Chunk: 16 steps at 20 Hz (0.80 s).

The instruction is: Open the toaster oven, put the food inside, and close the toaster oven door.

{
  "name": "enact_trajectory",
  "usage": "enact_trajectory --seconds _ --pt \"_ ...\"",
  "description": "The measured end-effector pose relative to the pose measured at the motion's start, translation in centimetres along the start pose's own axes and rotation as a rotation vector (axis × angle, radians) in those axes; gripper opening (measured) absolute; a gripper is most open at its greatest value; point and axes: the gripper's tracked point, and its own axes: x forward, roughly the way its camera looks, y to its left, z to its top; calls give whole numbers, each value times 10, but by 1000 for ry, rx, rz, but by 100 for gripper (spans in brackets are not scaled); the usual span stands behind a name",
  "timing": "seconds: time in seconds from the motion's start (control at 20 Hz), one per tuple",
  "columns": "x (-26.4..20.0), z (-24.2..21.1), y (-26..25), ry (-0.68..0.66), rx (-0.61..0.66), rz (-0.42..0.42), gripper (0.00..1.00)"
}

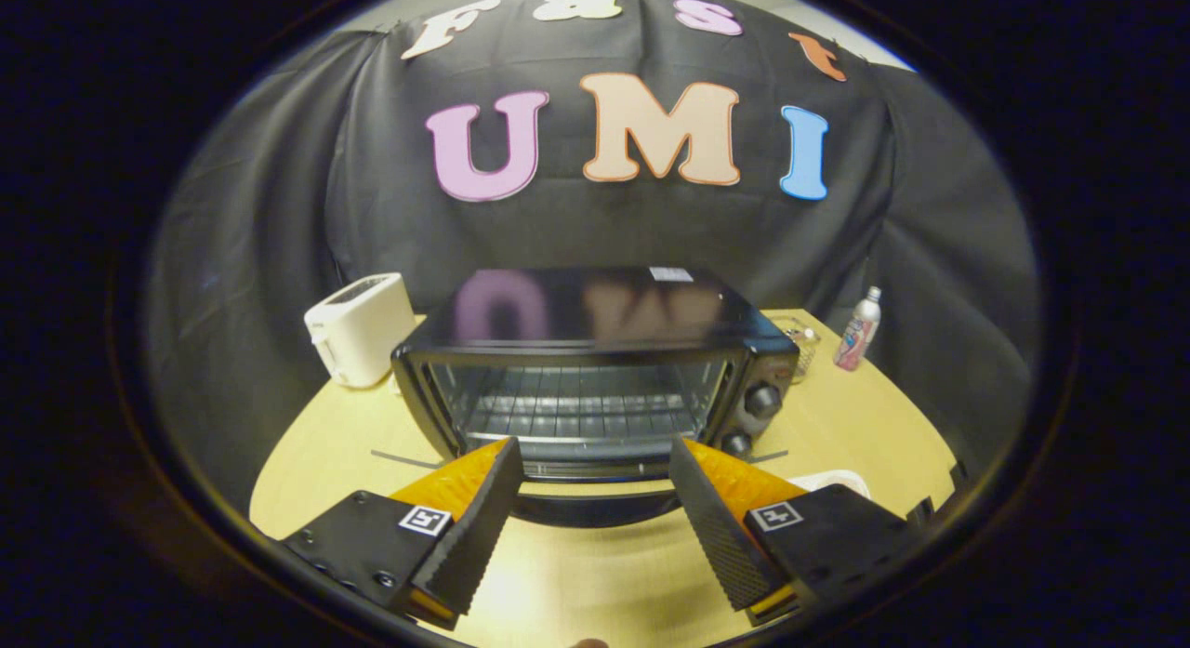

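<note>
Hand-held gripper (591, 462) spread wide, holding nothing — fingers flanking the front of the black toaster oven (595, 369) on the desk (865, 416). Oven door down, rack visible. White toaster (361, 328) left, bottle (858, 329) right — label unreadable.

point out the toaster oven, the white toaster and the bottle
toaster oven (595, 313), gripper view, on its glossy top
white toaster (363, 327), gripper view, on its side wall
bottle (857, 337), gripper view, on its label

Toaster oven (595, 378) mid-table (865, 416), toaster (361, 329) to its left, bottle (858, 329) right
</note>
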Motion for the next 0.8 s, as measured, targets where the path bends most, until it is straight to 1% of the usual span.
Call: enact_trajectory --seconds 0.15,0.25,0.7,0.8 --pt "-9 -25 0 41 -22 -7 100" --pt "-10 -34 -1 60 -38 -6 100" --pt "-9 -85 -1 177 -66 -27 100" --pt "-3 -94 -1 198 -66 -31 100"
